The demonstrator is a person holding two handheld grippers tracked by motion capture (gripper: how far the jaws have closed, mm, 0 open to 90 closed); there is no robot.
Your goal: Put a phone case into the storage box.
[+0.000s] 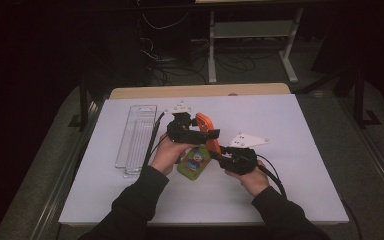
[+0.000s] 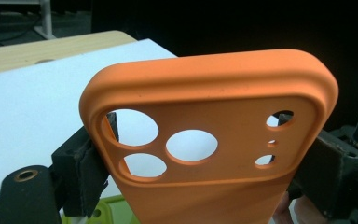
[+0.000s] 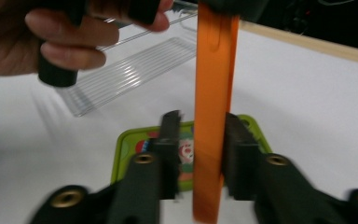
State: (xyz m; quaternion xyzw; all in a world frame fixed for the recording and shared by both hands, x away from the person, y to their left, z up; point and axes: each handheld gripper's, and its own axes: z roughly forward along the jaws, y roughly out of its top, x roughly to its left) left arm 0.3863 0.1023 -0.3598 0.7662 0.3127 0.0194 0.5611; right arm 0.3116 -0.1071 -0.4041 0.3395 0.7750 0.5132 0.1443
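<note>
An orange soft-plastic phone case with round camera cut-outs (image 2: 214,154) was held upright above the white table sheet (image 1: 290,130), clamped across its width by the left gripper (image 1: 196,131). The right gripper (image 3: 199,154) was set around the case's thin edge, its jaws narrowly parted; one pad seemed to touch, though blur made this uncertain. A green cartoon-printed card (image 1: 194,162) lay below, near a clear ribbed plastic tray (image 1: 136,137). Both hands were raised mid-table.
</note>
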